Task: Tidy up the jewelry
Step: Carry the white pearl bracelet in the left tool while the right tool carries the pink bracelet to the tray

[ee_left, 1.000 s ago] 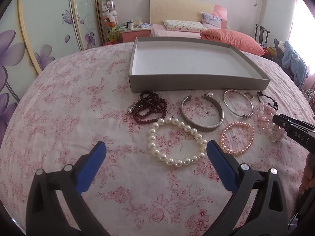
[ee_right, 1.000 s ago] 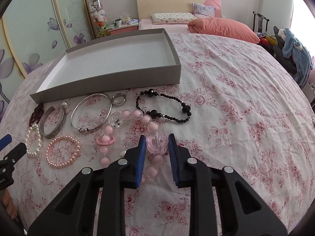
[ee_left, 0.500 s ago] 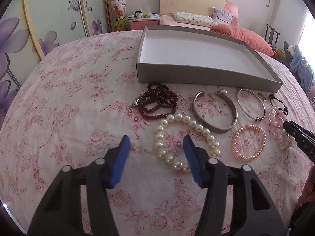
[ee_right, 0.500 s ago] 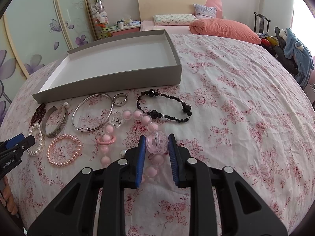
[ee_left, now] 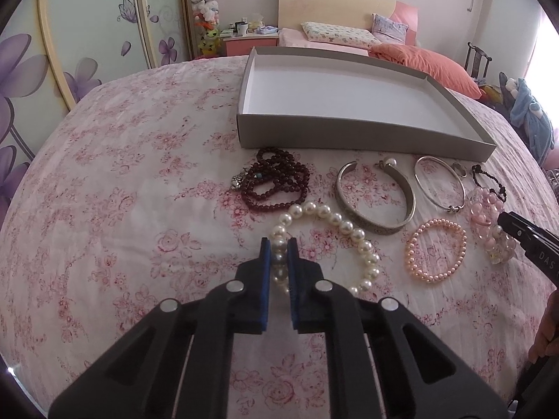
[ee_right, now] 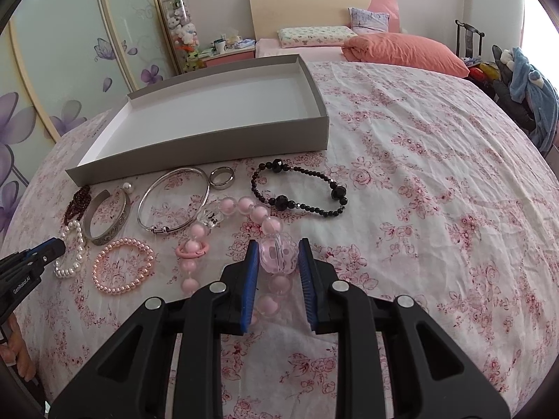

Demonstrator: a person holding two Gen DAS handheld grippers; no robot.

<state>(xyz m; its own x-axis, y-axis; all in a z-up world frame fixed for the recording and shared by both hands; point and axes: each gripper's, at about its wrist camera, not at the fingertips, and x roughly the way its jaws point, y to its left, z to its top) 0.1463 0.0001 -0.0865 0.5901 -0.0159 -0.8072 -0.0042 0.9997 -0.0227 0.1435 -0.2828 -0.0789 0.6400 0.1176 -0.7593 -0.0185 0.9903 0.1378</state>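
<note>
My left gripper is shut on the white pearl bracelet, which lies on the flowered bedspread. My right gripper is shut on the big clear-pink bead of the pink bead bracelet, also lying on the spread. The grey tray with a white, empty floor stands behind the jewelry; it also shows in the right wrist view. In between lie a dark red bead strand, a silver cuff, a thin silver bangle, a small pink pearl bracelet and a black bead bracelet.
A silver ring lies by the tray's front wall. Pillows and an orange quilt sit at the head of the bed. A chair with clothes stands at the right. Wardrobe doors line the left.
My left gripper moved forward to the white pearl bracelet and closed from wide open onto its near side. My right gripper stayed shut on the pink bead.
</note>
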